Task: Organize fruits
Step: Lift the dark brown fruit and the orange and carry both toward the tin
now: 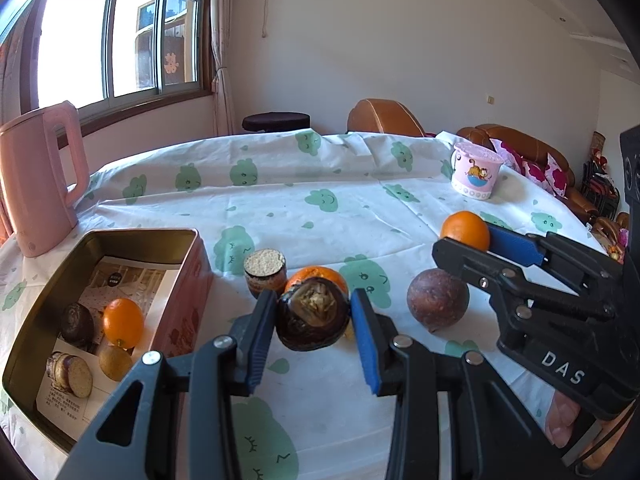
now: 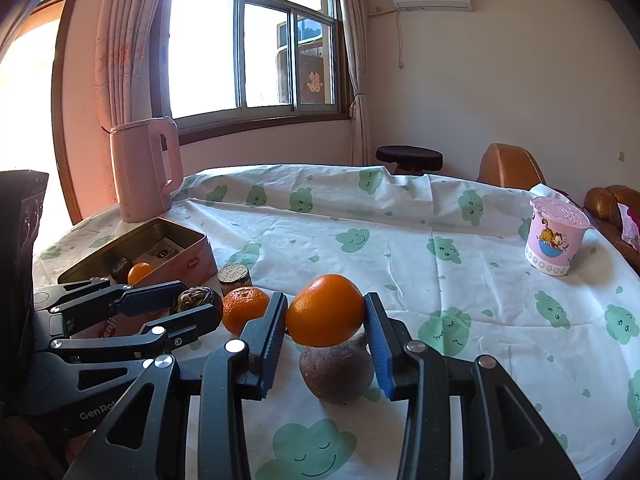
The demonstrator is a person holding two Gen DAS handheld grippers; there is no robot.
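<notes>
Dark brown fruit (image 1: 313,314) being gripped between pads of left gripper (image 1: 314,334), lifted clear of cloth, just right of pink tin (image 1: 192,280). Smooth orange (image 2: 326,311) being clamped in right gripper (image 2: 326,334), hanging above purplish round fruit (image 2: 336,372). Sitting behind on tablecloth (image 2: 400,248): second orange (image 2: 244,307), cut cylinder piece (image 2: 234,276). Lying inside tin: more fruit.

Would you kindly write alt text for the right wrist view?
The right hand-held gripper holds an orange above a brown fruit on a cloud-print tablecloth. At left, the left hand-held gripper grips a dark fruit near a tin.
</notes>
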